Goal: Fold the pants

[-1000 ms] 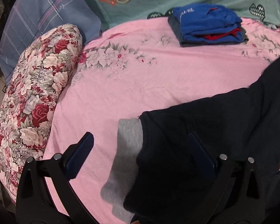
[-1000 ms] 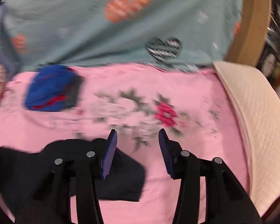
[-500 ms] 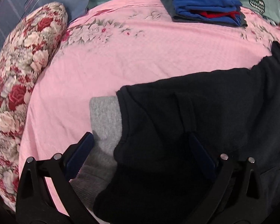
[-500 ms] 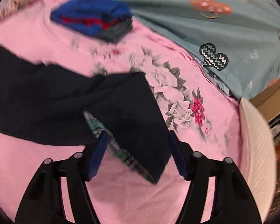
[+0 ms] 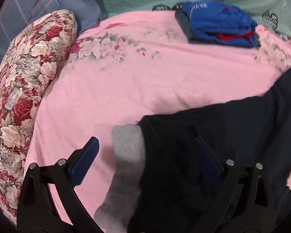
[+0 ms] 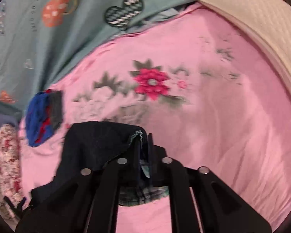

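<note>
Pants (image 5: 232,136) lie lengthwise between both grippers: right gripper (image 6: 143,149) closing on one end, left gripper (image 5: 145,151) spread wide over the other.

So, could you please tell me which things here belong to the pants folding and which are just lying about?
Part of the job:
- dark pants
- right gripper, closing on the pants' edge
- left gripper, open over the pants

Lying about:
- folded blue clothes pile
- floral pillow
- cream pillow

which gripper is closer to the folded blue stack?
Cannot tell. Left gripper straddles the dark pants, blue stack far ahead. Right gripper is closing on the pants, stack to its left.
</note>
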The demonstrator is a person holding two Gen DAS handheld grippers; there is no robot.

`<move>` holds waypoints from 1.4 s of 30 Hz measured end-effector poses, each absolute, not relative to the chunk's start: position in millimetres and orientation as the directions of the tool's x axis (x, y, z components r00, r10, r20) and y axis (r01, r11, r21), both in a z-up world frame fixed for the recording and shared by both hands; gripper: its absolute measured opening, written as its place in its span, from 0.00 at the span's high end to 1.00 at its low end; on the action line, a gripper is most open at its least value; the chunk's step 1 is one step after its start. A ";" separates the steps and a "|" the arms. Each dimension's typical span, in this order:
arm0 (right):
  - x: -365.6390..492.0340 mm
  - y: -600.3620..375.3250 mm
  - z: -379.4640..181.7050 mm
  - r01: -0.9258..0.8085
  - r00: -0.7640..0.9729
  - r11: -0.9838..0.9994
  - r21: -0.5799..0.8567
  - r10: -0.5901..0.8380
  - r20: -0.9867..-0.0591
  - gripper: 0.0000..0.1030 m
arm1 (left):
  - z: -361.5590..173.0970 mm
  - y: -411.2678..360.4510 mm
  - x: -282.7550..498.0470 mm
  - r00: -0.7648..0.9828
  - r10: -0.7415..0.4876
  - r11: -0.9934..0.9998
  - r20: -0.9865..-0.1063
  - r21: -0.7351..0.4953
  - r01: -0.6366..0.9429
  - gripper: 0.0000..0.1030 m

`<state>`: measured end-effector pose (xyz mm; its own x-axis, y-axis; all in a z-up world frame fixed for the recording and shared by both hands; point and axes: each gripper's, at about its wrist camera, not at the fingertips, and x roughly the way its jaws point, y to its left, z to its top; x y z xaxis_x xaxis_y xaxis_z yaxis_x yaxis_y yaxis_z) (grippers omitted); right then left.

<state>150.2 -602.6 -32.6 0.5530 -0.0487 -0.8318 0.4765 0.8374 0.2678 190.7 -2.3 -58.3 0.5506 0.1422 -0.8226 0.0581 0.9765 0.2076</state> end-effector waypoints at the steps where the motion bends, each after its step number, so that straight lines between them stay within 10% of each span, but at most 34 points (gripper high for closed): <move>1: 143.4 -601.1 -25.0 0.499 0.580 0.836 0.230 -0.125 -0.805 0.56 | -63.6 -3.8 194.9 0.540 0.153 0.974 -0.828 0.218 0.058 0.04; 11: 148.4 -567.5 -5.7 0.293 0.617 0.954 0.060 -0.141 -0.774 0.21 | -72.0 38.6 204.7 0.440 0.124 0.991 -0.889 0.129 -0.018 0.03; 18: 202.1 -561.4 -67.3 0.295 0.463 0.946 -0.136 -0.266 -0.846 0.20 | -84.3 40.7 218.1 0.378 -0.005 1.000 -0.926 0.000 0.013 0.02; 19: 204.7 -562.6 -75.2 0.292 0.450 0.950 -0.110 -0.238 -0.861 0.31 | -84.1 42.4 218.3 0.381 -0.020 1.000 -0.924 -0.017 0.012 0.03; 20: 206.3 -563.7 -82.7 0.281 0.432 0.957 -0.075 -0.196 -0.880 0.79 | -82.2 39.5 216.0 0.394 -0.025 0.999 -0.919 -0.015 0.028 0.11; 21: 204.7 -564.3 -84.8 0.283 0.433 0.958 -0.041 -0.166 -0.886 1.00 | -77.8 35.6 212.3 0.415 -0.045 0.998 -0.909 -0.024 0.056 0.40; 24: 192.5 -563.8 -71.4 0.287 0.471 0.957 -0.039 -0.177 -0.864 0.99 | -65.4 28.8 204.1 0.453 -0.044 0.998 -0.890 -0.019 0.061 0.65; 31: 155.8 -596.6 -34.1 0.396 0.488 0.918 -0.031 -0.239 -0.839 0.99 | -40.4 38.6 207.2 0.553 -0.042 0.999 -0.832 -0.050 0.001 0.66; 33: 161.8 -595.7 -44.7 0.373 0.473 0.926 -0.055 -0.241 -0.848 0.98 | -39.9 31.7 223.0 0.559 -0.013 1.000 -0.829 -0.015 0.000 0.66; 35: 164.3 -591.8 -58.7 0.379 0.412 0.915 -0.141 -0.303 -0.859 0.51 | -41.0 25.4 239.8 0.573 0.029 1.000 -0.819 0.026 -0.012 0.66; 36: 158.8 -589.8 -61.2 0.389 0.408 0.907 -0.162 -0.327 -0.852 0.46 | -42.7 24.8 245.8 0.571 0.039 0.999 -0.820 0.034 -0.019 0.66; 42: 72.3 -575.5 -24.1 0.365 0.498 0.927 -0.087 -0.273 -0.823 0.44 | -57.9 32.2 248.5 0.534 0.093 0.994 -0.841 0.111 0.001 0.39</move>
